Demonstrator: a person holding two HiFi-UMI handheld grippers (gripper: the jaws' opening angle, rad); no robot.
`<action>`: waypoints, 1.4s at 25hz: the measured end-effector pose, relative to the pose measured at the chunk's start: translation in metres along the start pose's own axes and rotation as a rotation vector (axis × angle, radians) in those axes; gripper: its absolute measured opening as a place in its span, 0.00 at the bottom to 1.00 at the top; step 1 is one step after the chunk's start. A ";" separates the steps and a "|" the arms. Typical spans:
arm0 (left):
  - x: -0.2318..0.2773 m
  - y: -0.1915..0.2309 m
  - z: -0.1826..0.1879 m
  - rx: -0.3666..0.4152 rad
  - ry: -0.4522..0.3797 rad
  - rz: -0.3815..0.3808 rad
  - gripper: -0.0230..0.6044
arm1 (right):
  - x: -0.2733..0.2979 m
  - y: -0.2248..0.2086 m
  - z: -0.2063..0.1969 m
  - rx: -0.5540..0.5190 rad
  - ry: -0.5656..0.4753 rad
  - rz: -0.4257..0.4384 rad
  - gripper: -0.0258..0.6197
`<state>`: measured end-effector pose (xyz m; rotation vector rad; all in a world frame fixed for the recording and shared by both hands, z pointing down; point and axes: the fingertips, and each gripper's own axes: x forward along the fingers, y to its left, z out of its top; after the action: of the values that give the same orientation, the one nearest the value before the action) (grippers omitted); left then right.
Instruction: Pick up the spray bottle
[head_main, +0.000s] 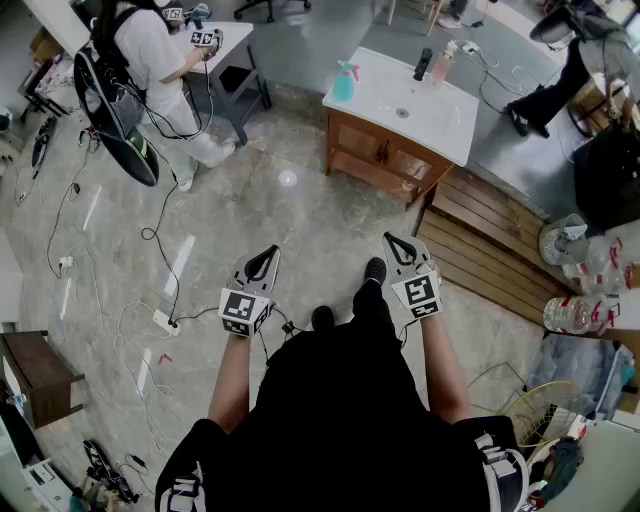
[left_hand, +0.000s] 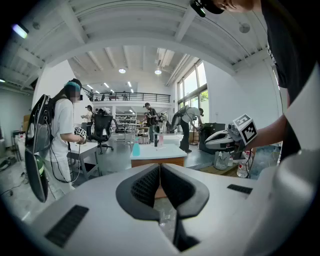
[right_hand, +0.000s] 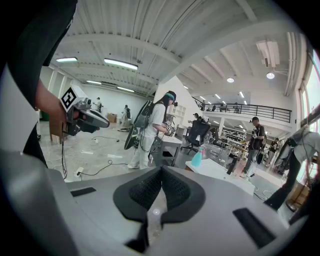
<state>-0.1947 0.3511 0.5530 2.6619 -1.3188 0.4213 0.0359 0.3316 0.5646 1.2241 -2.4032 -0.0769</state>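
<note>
A large open workshop has a pale, glossy stone floor (head_main: 290, 200) strewn with cables (head_main: 160, 240). Ahead stands a white worktop (head_main: 420, 115) on a wooden cabinet, with the turquoise spray bottle (head_main: 343, 82) upright at its left end near the front corner. The left gripper (head_main: 268, 252) and right gripper (head_main: 392, 241) are held well short of the worktop, each with jaws clenched on nothing. Black-and-white square codes mark their cubes, and any print on the bottle is too small to read.
</note>
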 end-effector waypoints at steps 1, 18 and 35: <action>-0.001 -0.003 0.000 0.002 0.000 -0.001 0.08 | -0.003 0.001 -0.001 -0.003 0.002 0.005 0.06; 0.026 -0.010 0.019 0.015 -0.015 -0.036 0.08 | -0.014 -0.015 -0.012 -0.014 0.036 0.009 0.06; 0.091 0.001 0.038 0.016 0.018 -0.041 0.08 | 0.017 -0.084 -0.030 0.007 0.071 -0.025 0.07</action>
<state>-0.1360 0.2719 0.5453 2.6858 -1.2592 0.4517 0.1031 0.2719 0.5776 1.2387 -2.3294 -0.0317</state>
